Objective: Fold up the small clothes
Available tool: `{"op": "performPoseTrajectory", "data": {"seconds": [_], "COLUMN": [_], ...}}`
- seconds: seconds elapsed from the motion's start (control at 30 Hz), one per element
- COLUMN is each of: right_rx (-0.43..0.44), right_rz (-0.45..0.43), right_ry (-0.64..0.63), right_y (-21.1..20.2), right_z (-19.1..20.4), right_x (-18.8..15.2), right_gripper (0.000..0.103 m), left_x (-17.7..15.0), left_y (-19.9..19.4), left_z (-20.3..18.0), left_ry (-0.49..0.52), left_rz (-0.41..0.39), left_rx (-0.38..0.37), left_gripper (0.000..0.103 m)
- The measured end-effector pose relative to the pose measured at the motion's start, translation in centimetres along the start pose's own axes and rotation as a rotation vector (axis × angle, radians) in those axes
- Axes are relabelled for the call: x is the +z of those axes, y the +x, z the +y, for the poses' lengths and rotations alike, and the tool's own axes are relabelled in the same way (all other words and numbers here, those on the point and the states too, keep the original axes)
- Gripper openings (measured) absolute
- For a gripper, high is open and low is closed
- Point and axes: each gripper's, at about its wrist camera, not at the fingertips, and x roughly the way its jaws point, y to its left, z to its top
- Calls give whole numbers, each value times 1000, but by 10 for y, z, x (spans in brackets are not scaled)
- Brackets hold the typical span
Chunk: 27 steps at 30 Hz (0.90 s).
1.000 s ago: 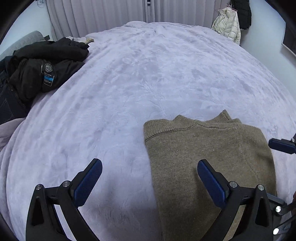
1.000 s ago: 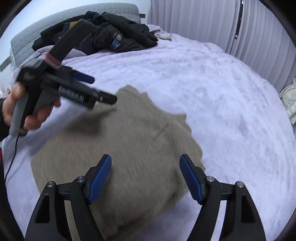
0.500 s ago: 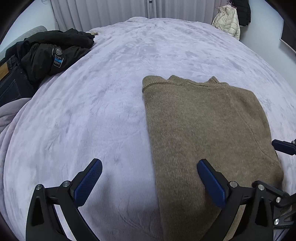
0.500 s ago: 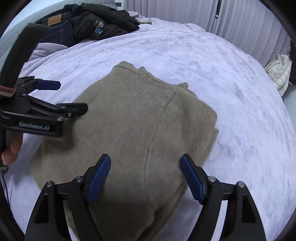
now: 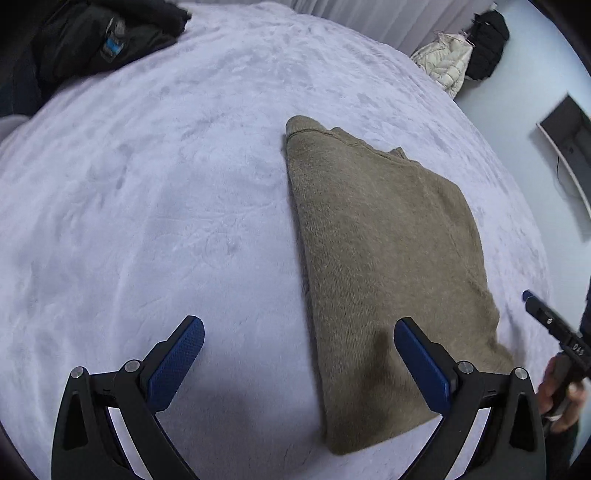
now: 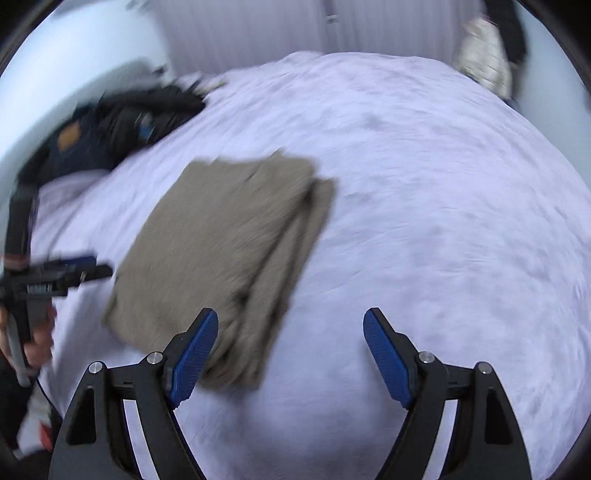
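Overhead, lilac plush bedspread (image 5: pixel 184 192) bears folded olive sweater (image 5: pixel 380 258); curtains (image 6: pixel 295 29) behind.

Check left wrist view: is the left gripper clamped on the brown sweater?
No. The left gripper has its fingers spread wide above the folded brown sweater, with nothing pinched between them.

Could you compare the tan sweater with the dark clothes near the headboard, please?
The tan sweater is folded into a flat rectangle; the dark clothes lie in a rumpled heap. The sweater sits mid-bed near both open grippers; the heap lies at the far edge. Both rest on the lavender blanket.
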Motion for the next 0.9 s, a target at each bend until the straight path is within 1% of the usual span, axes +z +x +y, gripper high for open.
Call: {"op": "performPoseTrajectory", "data": {"seconds": [0.03, 0.1, 0.17, 0.2, 0.3, 0.37, 0.43, 0.5, 0.57, 0.6, 0.63, 0.67, 0.7, 0.73, 0.77, 0.8, 0.9], "right_rx": [9, 71, 151, 176, 254, 270, 286, 318, 328, 323, 323, 337, 347, 356, 358, 354, 355], "right_rz": [8, 80, 134, 155, 188, 216, 236, 223, 216, 214, 212, 208, 198, 183, 172, 165, 136], "right_ry": [55, 125, 151, 159, 124, 74, 51, 64, 70, 68, 66, 73, 81, 85, 86, 85, 70], "right_y": [5, 27, 50, 62, 85, 100, 116, 126, 131, 133, 133, 130, 128, 123, 118, 113, 95], "right_z": [-11, -22, -19, -16, 2, 15, 21, 23, 25, 28, 29, 31, 32, 33, 35, 38, 49], "right_x": [7, 19, 25, 28, 33, 33, 32, 33, 37, 39, 40, 40, 43, 44, 44, 45, 49], "right_gripper": [84, 84, 84, 84, 84, 84, 84, 84, 83, 81, 72, 57, 48, 37, 35, 35, 34], "left_x": [9, 20, 25, 26, 29, 33, 36, 40, 40, 40, 40, 41, 41, 42, 44, 45, 43], "left_y": [10, 28, 43, 49, 64, 75, 82, 83, 83, 81, 77, 71, 65, 58, 52, 46, 29], "left_z": [3, -1, -13, -22, -40, -45, -49, -50, -51, -52, -54, -56, -57, -58, -58, -58, -63], "left_ry": [-34, -54, -34, -9, 44, 62, 80, 90, 83, 86, 95, 101, 108, 112, 109, 107, 135], "left_rz": [30, 83, 116, 125, 144, 160, 154, 146, 139, 131, 120, 107, 95, 87, 88, 88, 75], "left_rx": [-46, -102, -120, -124, -132, -138, -144, -150, -154, -150, -148, -145, -141, -142, -151, -155, -124], "left_gripper": [103, 103, 103, 103, 103, 103, 103, 103, 102, 87, 79, 65, 49, 44, 40, 40, 40]}}
